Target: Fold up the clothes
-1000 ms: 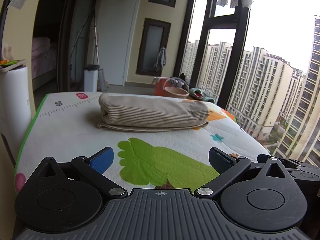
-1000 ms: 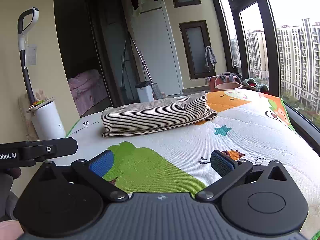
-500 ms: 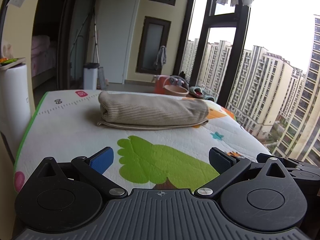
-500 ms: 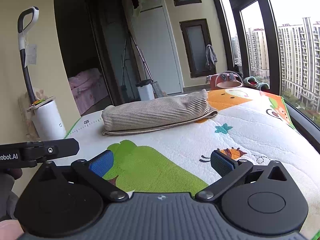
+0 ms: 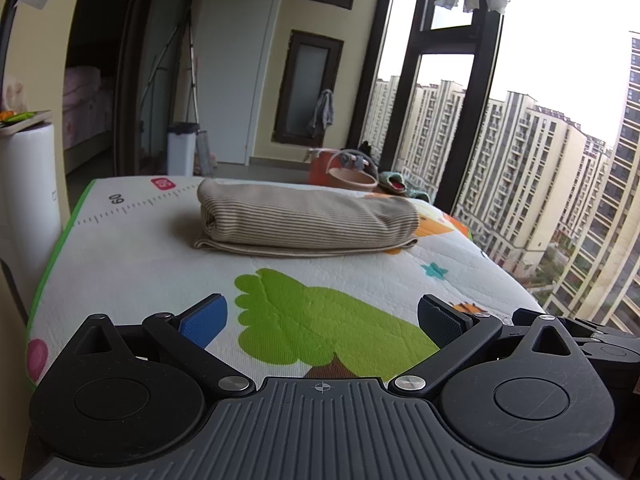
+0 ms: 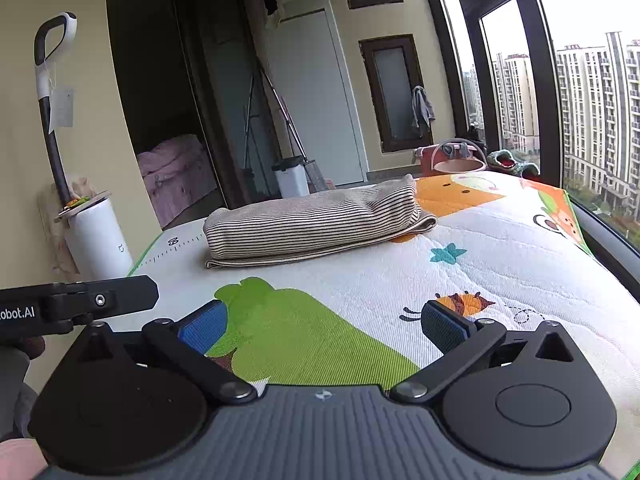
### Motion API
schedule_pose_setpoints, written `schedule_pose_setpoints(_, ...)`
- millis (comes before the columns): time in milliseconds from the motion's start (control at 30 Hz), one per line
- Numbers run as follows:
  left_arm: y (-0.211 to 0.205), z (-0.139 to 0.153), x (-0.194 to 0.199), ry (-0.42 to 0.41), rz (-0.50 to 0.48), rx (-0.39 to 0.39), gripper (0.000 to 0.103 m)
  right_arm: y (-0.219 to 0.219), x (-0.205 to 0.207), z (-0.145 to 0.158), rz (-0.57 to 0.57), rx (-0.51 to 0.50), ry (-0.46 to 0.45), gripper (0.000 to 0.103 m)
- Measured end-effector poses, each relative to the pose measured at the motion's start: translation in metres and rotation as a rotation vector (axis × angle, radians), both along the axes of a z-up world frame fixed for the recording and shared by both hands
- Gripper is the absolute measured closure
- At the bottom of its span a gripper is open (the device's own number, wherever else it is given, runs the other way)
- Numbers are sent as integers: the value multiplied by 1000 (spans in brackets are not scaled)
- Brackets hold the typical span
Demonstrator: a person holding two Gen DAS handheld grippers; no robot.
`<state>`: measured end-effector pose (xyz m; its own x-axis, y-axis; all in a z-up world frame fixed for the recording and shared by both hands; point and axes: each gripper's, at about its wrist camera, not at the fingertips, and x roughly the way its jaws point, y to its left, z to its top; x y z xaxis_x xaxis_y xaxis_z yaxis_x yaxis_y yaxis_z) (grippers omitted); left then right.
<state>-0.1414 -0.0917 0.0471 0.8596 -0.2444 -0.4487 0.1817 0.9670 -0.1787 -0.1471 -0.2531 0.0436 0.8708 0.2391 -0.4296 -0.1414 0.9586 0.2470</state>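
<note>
Both grippers, left [image 5: 322, 312] and right [image 6: 323, 322], have drawn back slightly, fingers spread and empty; beige striped folded garment [image 5: 308, 218] lies untouched on printed cartoon mat [image 5: 132, 248], fold apparently finished.

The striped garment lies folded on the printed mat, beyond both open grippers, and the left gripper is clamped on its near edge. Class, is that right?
Not quite. The left gripper holds nothing: in the left wrist view its jaws stand open over bare mat, well short of the striped garment. The rest stands: folded, beyond both grippers, right gripper open too.
</note>
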Motion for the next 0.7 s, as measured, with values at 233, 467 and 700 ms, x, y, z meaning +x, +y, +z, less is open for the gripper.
schedule_pose_setpoints(233, -5, 11, -3, -54, 33, 60, 0, -3, -1, 4, 2, 1, -19, 0)
schedule_pose_setpoints(467, 4, 18, 4, -15, 49, -7, 0, -6, 4, 23, 19, 20, -76, 0)
schedule_pose_setpoints(700, 4, 17, 4, -27, 89, 32, 0, -11, 8, 18, 14, 39, -47, 0)
